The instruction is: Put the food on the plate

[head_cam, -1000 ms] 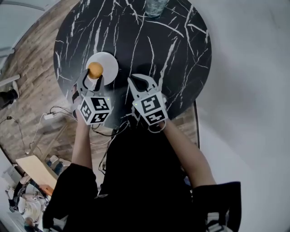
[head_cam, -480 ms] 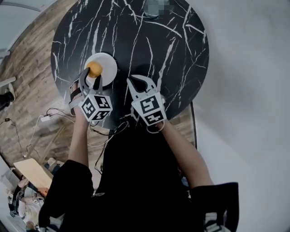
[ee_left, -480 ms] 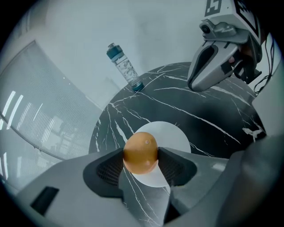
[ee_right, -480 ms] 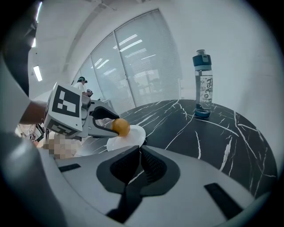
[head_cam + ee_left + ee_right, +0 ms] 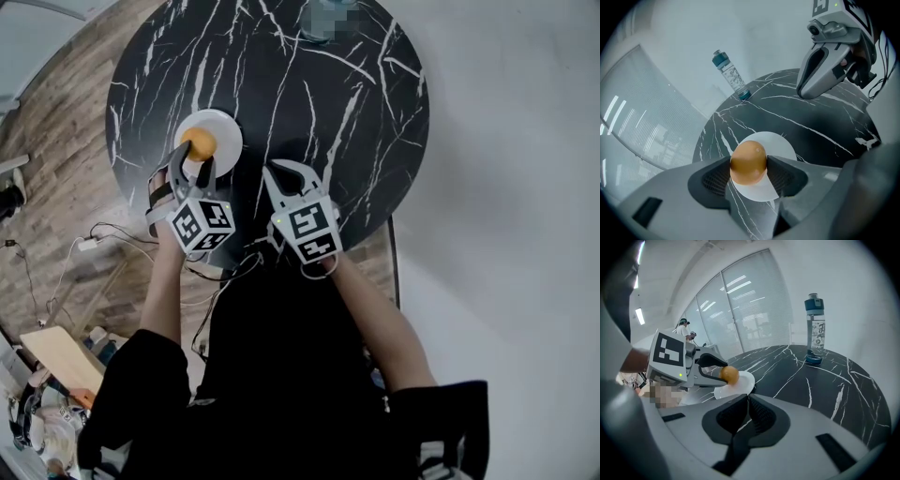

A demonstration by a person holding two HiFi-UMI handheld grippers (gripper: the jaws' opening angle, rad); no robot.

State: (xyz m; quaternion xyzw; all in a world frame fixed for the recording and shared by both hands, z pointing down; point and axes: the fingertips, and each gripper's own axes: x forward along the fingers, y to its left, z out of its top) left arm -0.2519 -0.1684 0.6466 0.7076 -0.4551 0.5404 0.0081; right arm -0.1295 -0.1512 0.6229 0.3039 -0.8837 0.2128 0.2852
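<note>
A small orange-brown round food item (image 5: 748,163) is clamped between the pads of my left gripper (image 5: 194,155), which is shut on it. It hangs just over the small white plate (image 5: 225,132) near the left edge of the round black marble table (image 5: 328,84); whether it touches the plate I cannot tell. The food (image 5: 729,375) and plate (image 5: 743,383) also show in the right gripper view. My right gripper (image 5: 289,178) is shut with nothing in it, hovering over the table's near edge, right of the plate.
A clear water bottle with a teal cap (image 5: 731,75) stands at the far side of the table (image 5: 814,328). Cables (image 5: 89,242) lie on the wooden floor at the left. The person's arms and dark clothing fill the lower head view.
The left gripper has rolled slightly with the food held over the plate. The right gripper has stayed put.
</note>
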